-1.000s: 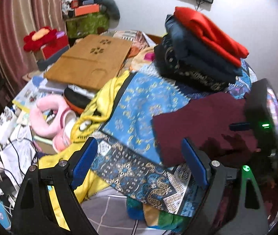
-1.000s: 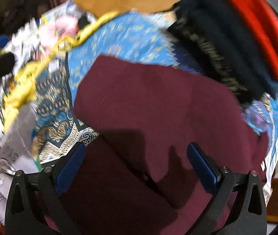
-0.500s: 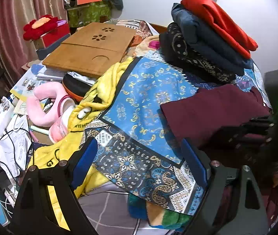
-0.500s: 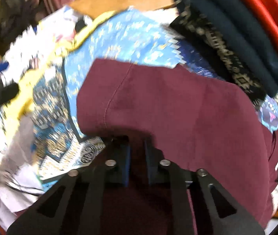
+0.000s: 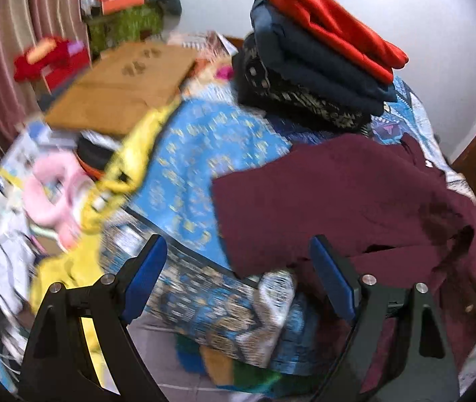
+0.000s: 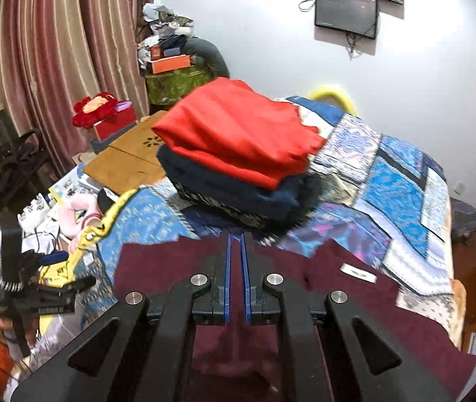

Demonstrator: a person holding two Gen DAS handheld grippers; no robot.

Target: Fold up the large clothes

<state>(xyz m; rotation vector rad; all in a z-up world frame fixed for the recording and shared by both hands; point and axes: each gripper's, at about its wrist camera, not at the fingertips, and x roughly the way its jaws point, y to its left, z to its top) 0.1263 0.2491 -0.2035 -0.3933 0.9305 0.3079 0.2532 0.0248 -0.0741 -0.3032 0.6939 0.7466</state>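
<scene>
A maroon garment [image 5: 345,197] lies partly folded on the blue patterned bedspread [image 5: 204,154], its near part draping off the bed edge. My left gripper [image 5: 238,274] is open and empty, hovering above the bed's front edge, its right finger over the garment's near hem. My right gripper [image 6: 235,251] has its jaws nearly together above the maroon garment [image 6: 355,301]; whether cloth is pinched between them does not show. The left gripper also shows in the right wrist view [image 6: 47,288], at the far left.
A stack of folded clothes, red on top [image 6: 238,137], stands at the back of the bed, also in the left wrist view [image 5: 325,26]. A wooden lap desk [image 5: 121,83], a pink neck pillow [image 5: 54,194] and a yellow cloth [image 5: 117,181] lie left.
The right gripper closed from open and then rose and tilted up, so it now looks across the bed. It left the left view. The maroon garment shifted nearer the left gripper.
</scene>
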